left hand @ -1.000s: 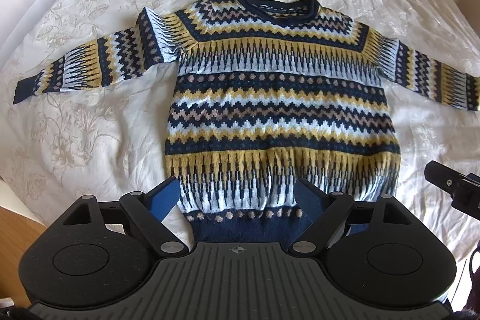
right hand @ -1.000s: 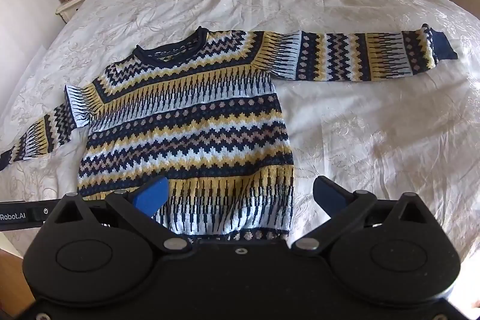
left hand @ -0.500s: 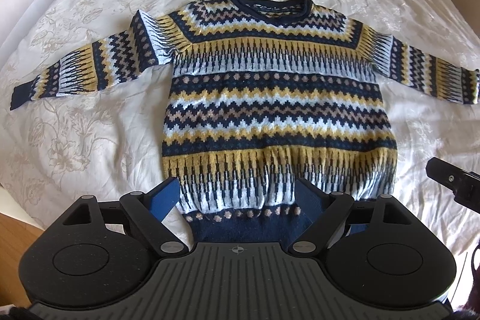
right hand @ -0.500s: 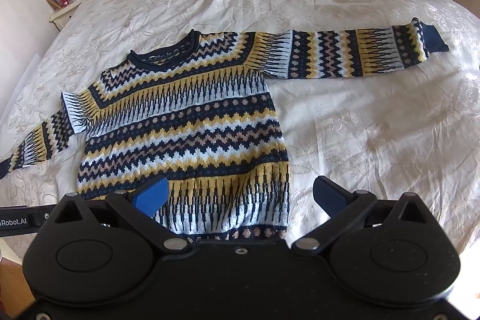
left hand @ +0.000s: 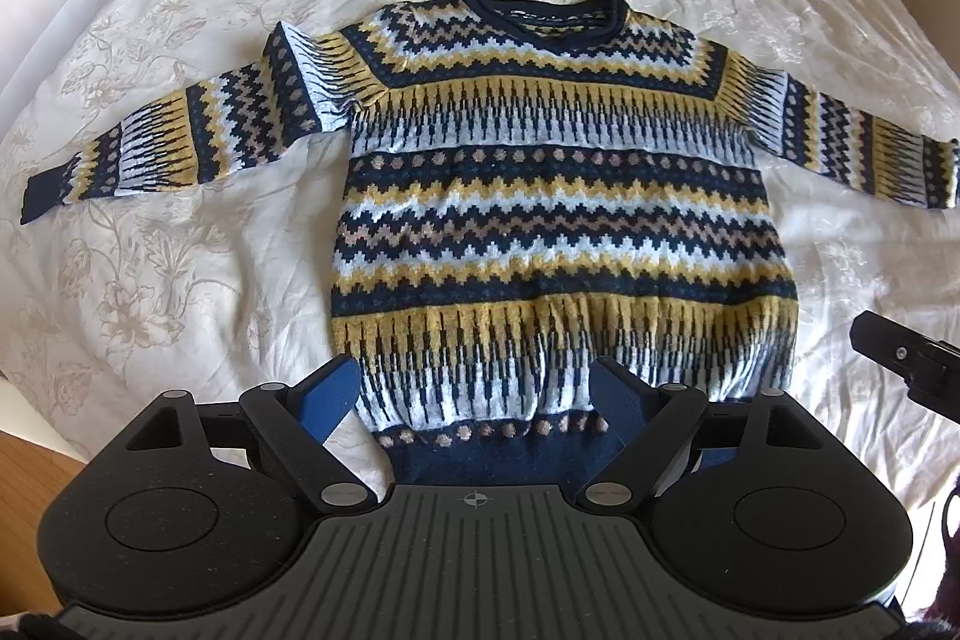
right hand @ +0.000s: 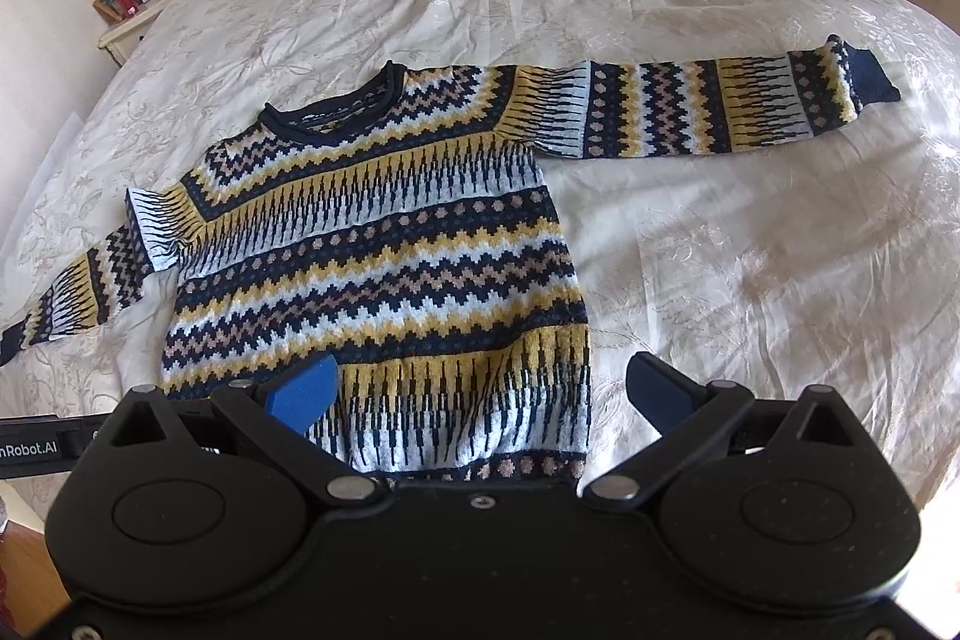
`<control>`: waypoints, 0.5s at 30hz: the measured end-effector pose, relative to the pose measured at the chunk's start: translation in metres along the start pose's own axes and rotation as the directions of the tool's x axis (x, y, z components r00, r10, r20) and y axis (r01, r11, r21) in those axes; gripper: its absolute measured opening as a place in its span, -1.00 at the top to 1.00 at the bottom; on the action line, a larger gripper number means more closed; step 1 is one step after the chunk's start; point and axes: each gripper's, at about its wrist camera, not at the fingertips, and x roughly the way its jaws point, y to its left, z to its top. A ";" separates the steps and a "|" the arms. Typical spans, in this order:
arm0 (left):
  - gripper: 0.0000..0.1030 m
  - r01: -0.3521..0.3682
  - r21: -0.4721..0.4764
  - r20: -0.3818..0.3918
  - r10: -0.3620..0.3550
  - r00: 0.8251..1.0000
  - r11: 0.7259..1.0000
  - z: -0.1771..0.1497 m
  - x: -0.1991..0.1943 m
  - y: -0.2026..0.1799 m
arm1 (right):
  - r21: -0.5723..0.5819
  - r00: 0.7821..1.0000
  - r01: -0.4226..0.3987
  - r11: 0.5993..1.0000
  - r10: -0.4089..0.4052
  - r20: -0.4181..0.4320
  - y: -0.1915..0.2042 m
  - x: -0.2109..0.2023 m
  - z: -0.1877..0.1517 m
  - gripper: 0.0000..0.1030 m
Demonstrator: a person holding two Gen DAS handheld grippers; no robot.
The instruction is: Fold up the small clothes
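Left wrist view: patterned knit sweater [left hand: 558, 220] lies flat, front up, on the white bedspread [left hand: 180, 250], both sleeves spread out sideways, neckline away from us, navy hem nearest. Our left gripper [left hand: 474, 394] sits just above the hem, jaws wide apart, nothing held; its blue fingers [left hand: 327, 397] straddle the left part of the hem. Our right gripper [right hand: 480, 388] is also spread and empty, over the hem's right corner, one pad above the knit and the other above bare bedspread. The sweater's long axis runs straight ahead from both jaws, hem to collar; the sleeves lie across that axis. Left sleeve cuff [left hand: 39, 196] is well apart from the left jaws, right sleeve cuff [right hand: 864, 76] well apart from the right. Neither is clearly nearer its cuff. No folding done yet, we judge; hem corners are closest to grab. No containers here; nightstand [right hand: 129, 28] with lamp beside the bed.
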 end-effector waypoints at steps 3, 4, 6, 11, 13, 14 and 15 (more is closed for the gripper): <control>-0.62 0.000 0.000 -0.001 0.000 1.000 1.000 0.000 0.000 0.000 | -0.002 1.000 -0.001 1.000 0.001 0.000 0.003 0.000 0.000 -0.97; -0.62 0.002 -0.001 -0.002 -0.002 1.000 1.000 0.000 0.000 0.002 | -0.003 1.000 -0.002 1.000 0.002 0.000 0.004 0.001 0.000 -0.97; -0.62 0.006 -0.001 -0.004 -0.006 1.000 1.000 0.001 0.001 0.006 | -0.005 1.000 -0.001 1.000 0.001 0.001 0.006 0.001 0.000 -0.97; -0.62 0.011 0.000 -0.008 -0.011 1.000 1.000 0.001 0.002 0.010 | -0.006 1.000 0.001 1.000 -0.001 0.002 0.010 0.001 0.000 -0.97; -0.62 0.010 0.000 -0.007 -0.010 1.000 1.000 0.001 0.002 0.010 | -0.006 1.000 0.001 1.000 -0.001 0.002 0.010 0.001 0.000 -0.97; -0.62 0.010 0.000 -0.007 -0.010 1.000 1.000 0.001 0.002 0.010 | -0.006 1.000 0.001 1.000 -0.001 0.002 0.010 0.001 0.000 -0.97; -0.62 0.010 0.000 -0.007 -0.010 1.000 1.000 0.001 0.002 0.010 | -0.006 1.000 0.001 1.000 -0.001 0.002 0.010 0.001 0.000 -0.97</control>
